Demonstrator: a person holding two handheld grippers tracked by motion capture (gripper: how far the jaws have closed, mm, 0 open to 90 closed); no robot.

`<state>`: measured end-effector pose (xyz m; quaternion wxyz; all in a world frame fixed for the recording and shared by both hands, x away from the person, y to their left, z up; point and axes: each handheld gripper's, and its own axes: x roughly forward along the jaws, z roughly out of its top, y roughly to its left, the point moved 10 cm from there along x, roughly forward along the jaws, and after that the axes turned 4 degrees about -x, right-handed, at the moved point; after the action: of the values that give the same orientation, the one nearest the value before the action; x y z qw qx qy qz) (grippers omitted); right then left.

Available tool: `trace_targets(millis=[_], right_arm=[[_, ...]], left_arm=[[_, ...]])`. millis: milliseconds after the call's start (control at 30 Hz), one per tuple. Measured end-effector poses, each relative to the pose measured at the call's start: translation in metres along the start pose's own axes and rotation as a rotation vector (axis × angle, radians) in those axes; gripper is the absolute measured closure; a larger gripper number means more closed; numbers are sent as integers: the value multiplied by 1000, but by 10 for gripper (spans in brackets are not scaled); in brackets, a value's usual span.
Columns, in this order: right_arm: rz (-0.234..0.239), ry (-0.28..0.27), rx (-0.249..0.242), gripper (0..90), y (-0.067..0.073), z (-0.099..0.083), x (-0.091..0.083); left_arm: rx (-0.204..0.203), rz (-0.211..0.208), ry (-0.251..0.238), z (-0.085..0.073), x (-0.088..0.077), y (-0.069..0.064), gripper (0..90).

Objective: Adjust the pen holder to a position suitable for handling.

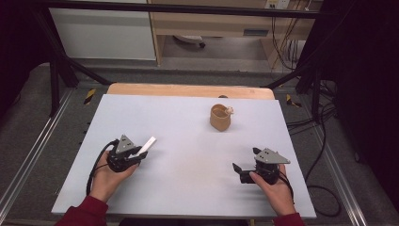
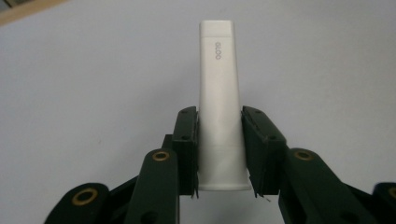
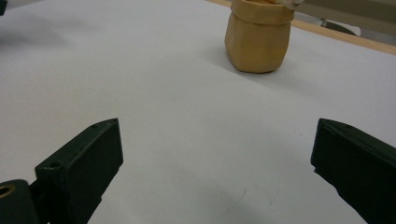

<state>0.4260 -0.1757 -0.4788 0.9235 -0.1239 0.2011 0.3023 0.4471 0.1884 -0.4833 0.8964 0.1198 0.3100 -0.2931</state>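
Note:
A white tube marked GLOO is clamped between the jaws of my left gripper, over the table's left front; its flat end points away from the hand, up and to the right. My right gripper stands open near the front right with nothing between its jaws. A tan fabric pouch stands upright at the back centre-right, something pale poking from its top. It is well ahead of the right gripper.
A pale grey mat covers the wooden table, whose far edge shows as a bare strip. Black frame posts and cables stand to the right of the table.

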Motion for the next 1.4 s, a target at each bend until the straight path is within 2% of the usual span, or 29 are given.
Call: trace_targets(millis=[67,133,167,267,367,400,533,600,633,867,967,1033,1167,1267,1400], right_arm=[[-5,-6,1,32,-1,2,0],[-12,-21,3,35,-3,7,1],[-29,-44,6,36,-1,14,2],[-40,-67,16,37,3,22,2],[-67,-75,8,37,11,35,3],[-70,-69,11,37,13,41,4],[-75,-102,31,37,19,72,9],[-92,-108,70,32,22,91,19],[-92,-108,70,32,22,91,19],[-92,-152,155,37,32,126,39],[-72,-175,180,40,40,130,45],[-53,-176,170,41,49,129,46],[-9,-192,190,44,65,126,44],[4,-196,186,44,72,126,44],[22,-198,194,44,78,126,44]], left_arm=[[14,0,-32,8,3,-7,676],[45,3,-49,14,5,-15,676],[54,0,-56,16,6,-18,676],[34,-26,-91,22,9,-28,676],[-19,-61,-140,32,10,-36,676],[-27,-63,-153,35,11,-38,676],[-41,-76,-196,45,9,-48,676],[-21,-66,-222,49,7,-51,676],[-8,-54,-217,49,7,-53,676],[-12,-74,-247,49,5,-60,676],[6,-85,-264,49,3,-65,676],[15,-91,-270,49,3,-69,676],[17,-105,-281,49,1,-75,676],[23,-112,-292,50,0,-79,676],[10,-130,-297,49,2,-85,676]])
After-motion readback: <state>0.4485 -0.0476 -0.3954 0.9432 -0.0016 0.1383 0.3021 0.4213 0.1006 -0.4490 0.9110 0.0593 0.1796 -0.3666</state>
